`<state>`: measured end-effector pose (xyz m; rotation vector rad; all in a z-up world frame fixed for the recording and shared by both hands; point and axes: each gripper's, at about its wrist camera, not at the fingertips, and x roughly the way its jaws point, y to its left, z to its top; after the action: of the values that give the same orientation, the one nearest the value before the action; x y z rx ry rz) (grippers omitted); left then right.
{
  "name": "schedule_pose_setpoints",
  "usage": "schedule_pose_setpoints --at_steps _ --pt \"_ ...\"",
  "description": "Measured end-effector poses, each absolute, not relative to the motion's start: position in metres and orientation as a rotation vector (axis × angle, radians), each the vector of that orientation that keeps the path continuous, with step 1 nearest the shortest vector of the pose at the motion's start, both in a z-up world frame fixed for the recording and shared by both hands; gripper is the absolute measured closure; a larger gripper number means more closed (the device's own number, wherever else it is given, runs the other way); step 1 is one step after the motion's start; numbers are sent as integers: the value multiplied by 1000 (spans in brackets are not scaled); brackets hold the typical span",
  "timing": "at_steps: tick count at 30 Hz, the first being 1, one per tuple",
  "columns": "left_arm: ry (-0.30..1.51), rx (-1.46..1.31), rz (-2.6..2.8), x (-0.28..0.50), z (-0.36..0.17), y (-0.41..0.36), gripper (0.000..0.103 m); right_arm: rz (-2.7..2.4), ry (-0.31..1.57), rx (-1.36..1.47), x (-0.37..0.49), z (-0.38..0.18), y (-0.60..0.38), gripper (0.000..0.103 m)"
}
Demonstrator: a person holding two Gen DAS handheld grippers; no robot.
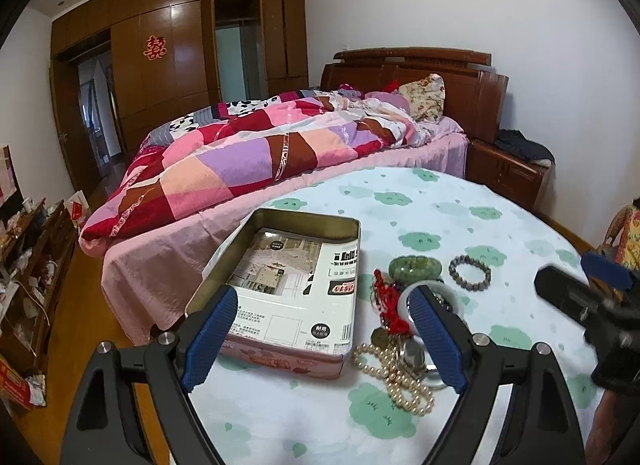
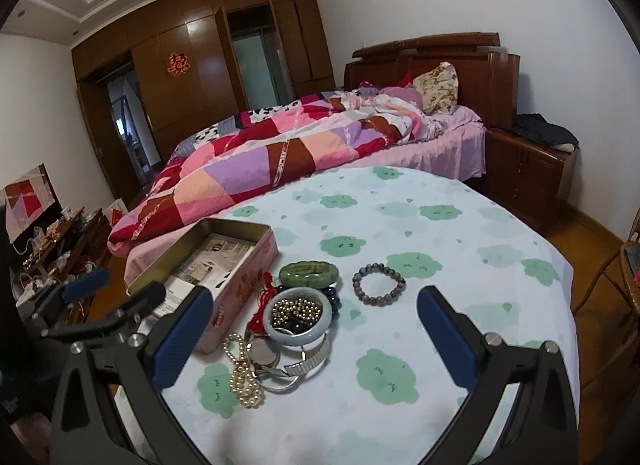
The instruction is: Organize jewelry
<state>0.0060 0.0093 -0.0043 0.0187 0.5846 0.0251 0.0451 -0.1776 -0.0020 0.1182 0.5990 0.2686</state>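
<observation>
An open pink tin box (image 1: 280, 285) (image 2: 224, 265) lined with printed paper sits on a round table (image 1: 460, 225) (image 2: 460, 249). Right of it lies a jewelry pile: a green bangle (image 2: 309, 272) (image 1: 416, 267), a grey bead bracelet (image 2: 378, 284) (image 1: 470, 273), a pale jade bangle (image 2: 299, 317), a pearl necklace (image 2: 242, 373) (image 1: 404, 381), a watch (image 2: 264, 353) and a red tassel (image 1: 386, 305). My left gripper (image 1: 324, 341) is open over the tin's near edge. My right gripper (image 2: 316, 341) is open above the pile.
The table has a white cloth with green clouds. A bed (image 2: 300, 145) with a patchwork quilt stands behind it, a wooden nightstand (image 2: 528, 169) at the right, a wardrobe (image 2: 192, 73) at the back, and cluttered shelves (image 1: 28, 285) at the left.
</observation>
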Motion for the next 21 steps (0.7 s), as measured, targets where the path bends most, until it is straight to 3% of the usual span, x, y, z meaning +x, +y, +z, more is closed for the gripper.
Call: schedule_pose_setpoints --at_steps 21 --pt "607 17 27 36 1 -5 15 275 618 109 74 7 -198 0"
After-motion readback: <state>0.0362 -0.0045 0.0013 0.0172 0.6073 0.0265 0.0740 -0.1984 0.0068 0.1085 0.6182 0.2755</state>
